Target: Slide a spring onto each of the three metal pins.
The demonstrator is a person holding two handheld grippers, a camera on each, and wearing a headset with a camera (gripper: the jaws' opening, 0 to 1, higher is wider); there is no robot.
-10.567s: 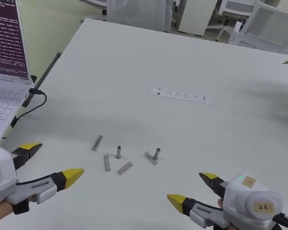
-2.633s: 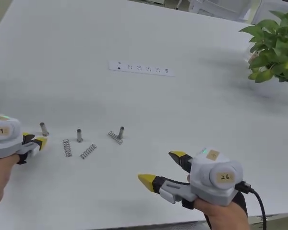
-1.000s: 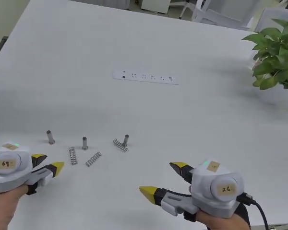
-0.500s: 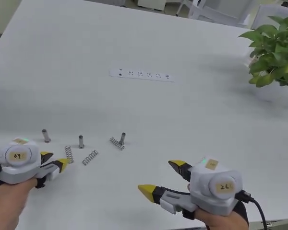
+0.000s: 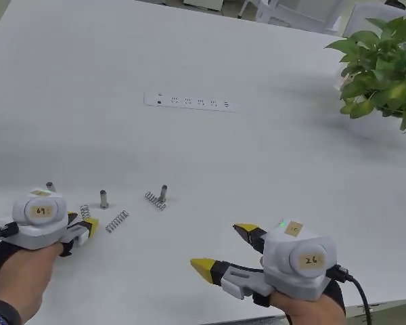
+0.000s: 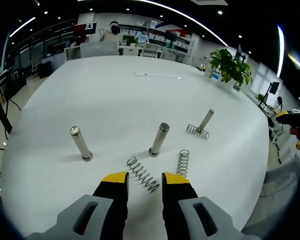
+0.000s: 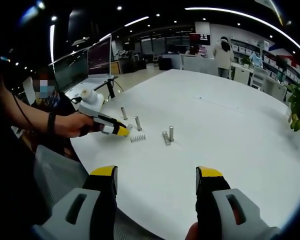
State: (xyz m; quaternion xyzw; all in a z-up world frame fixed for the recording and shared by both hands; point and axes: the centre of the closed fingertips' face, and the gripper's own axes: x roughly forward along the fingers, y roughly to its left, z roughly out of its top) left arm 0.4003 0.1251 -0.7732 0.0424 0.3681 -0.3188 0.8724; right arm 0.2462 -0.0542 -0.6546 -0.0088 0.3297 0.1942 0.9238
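Three metal pins stand upright on the white table: a left one (image 5: 51, 186) (image 6: 81, 144), a middle one (image 5: 103, 199) (image 6: 159, 139) and a right one (image 5: 163, 193) (image 6: 206, 120). One spring (image 5: 153, 200) (image 6: 195, 131) lies against the right pin's foot. A second spring (image 5: 117, 221) (image 6: 182, 162) lies loose. The third spring (image 5: 85, 212) (image 6: 142, 174) lies flat between the tips of my left gripper (image 6: 145, 178) (image 5: 81, 227), which is open with a narrow gap. My right gripper (image 5: 223, 248) (image 7: 156, 175) hovers wide open and holds nothing, near the front edge and well right of the pins.
A white power strip (image 5: 189, 102) lies across the middle of the table. A potted plant (image 5: 379, 61) stands at the far right. The table's front edge (image 5: 365, 308) runs just under my right gripper. A laptop (image 7: 100, 57) stands far off to the left.
The left pin, lying flat 10.6 s ago, now stands upright. My left gripper has moved from that pin rightwards, and its tips now bracket the leftmost spring. The right gripper has hardly moved.
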